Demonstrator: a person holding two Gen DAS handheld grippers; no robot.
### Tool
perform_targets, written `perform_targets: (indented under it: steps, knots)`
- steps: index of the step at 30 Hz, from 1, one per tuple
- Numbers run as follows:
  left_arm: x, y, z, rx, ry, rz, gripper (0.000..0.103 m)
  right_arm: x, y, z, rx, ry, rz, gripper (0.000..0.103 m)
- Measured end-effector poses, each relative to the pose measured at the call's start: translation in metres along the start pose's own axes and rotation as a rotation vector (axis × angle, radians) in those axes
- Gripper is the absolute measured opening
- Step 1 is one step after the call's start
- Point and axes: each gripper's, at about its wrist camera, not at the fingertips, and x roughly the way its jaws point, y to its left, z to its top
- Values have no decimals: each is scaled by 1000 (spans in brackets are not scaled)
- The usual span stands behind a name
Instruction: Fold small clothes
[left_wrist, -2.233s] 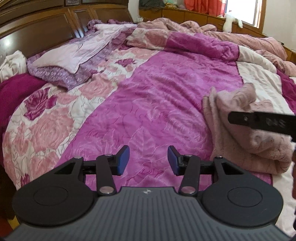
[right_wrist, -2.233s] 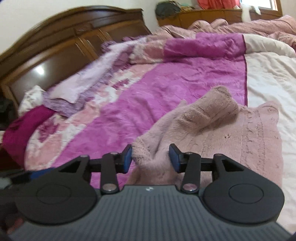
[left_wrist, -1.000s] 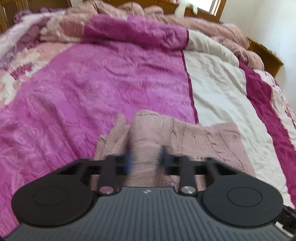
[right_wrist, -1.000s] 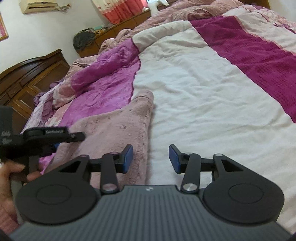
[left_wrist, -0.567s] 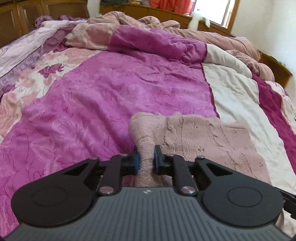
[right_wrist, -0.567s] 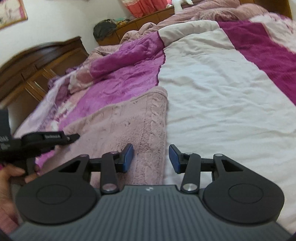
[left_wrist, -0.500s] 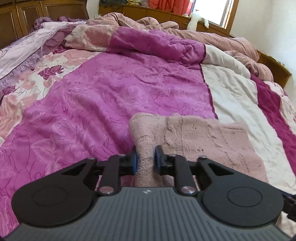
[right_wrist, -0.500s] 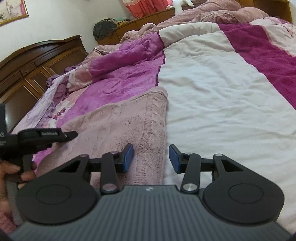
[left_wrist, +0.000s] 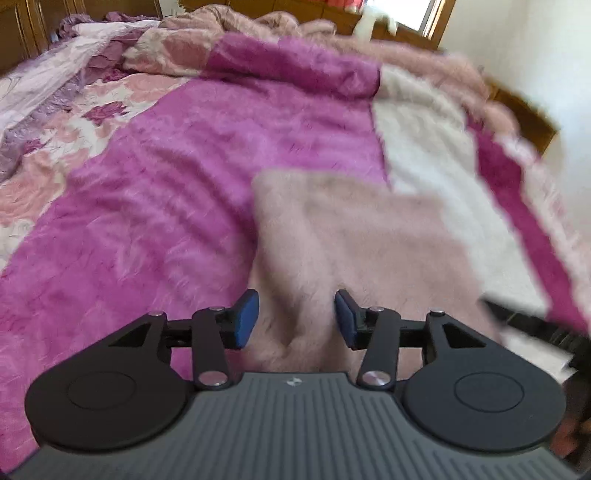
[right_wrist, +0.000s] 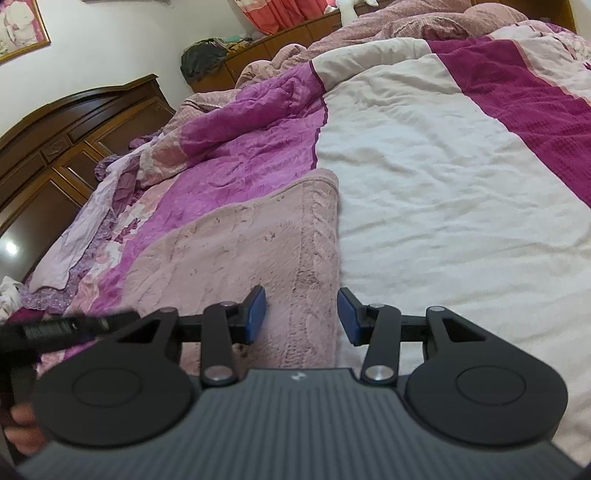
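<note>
A dusty-pink knitted garment (left_wrist: 354, 240) lies flat on the bed, straddling the magenta and cream parts of the quilt. My left gripper (left_wrist: 296, 319) hovers over its near left part. Its jaws are opening, and the blue pads stand apart from the knit below them. In the right wrist view the same garment (right_wrist: 236, 251) shows its cable-knit right edge. My right gripper (right_wrist: 301, 315) is open just above that edge, pads clear of the fabric. The left gripper's tip (right_wrist: 74, 325) pokes in from the left there.
A quilt (right_wrist: 443, 166) in magenta, cream and dark red covers the bed. Rumpled bedding (left_wrist: 288, 62) is heaped at the far end, lilac cloth (left_wrist: 44, 85) at the left. A wooden headboard (right_wrist: 74, 125) stands at the left. A hand (right_wrist: 22, 432) shows at the lower left.
The left gripper, shut on a raised fold of the pink garment before, has let it go and pulled back. The fold has dropped flat. The right gripper has hardly moved.
</note>
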Motion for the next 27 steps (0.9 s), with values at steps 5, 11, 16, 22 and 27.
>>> perform_targets:
  steps: [5,11,16,22,27]
  knots:
    - [2,19,-21,-65,26,34,70,-6,10,-11,-22,18,30,48]
    - [-3,22,-19,-83,33,0,70,-9,5,-15,-39,45,36,54]
    - [-4,25,-3,-87,20,-77,70,-8,-10,2,13,70,116,69]
    - [19,33,1,-134,79,-110,80,16,-25,11,50,124,145,75]
    - [34,40,0,-196,90,-218,80,42,-40,11,185,202,249,81]
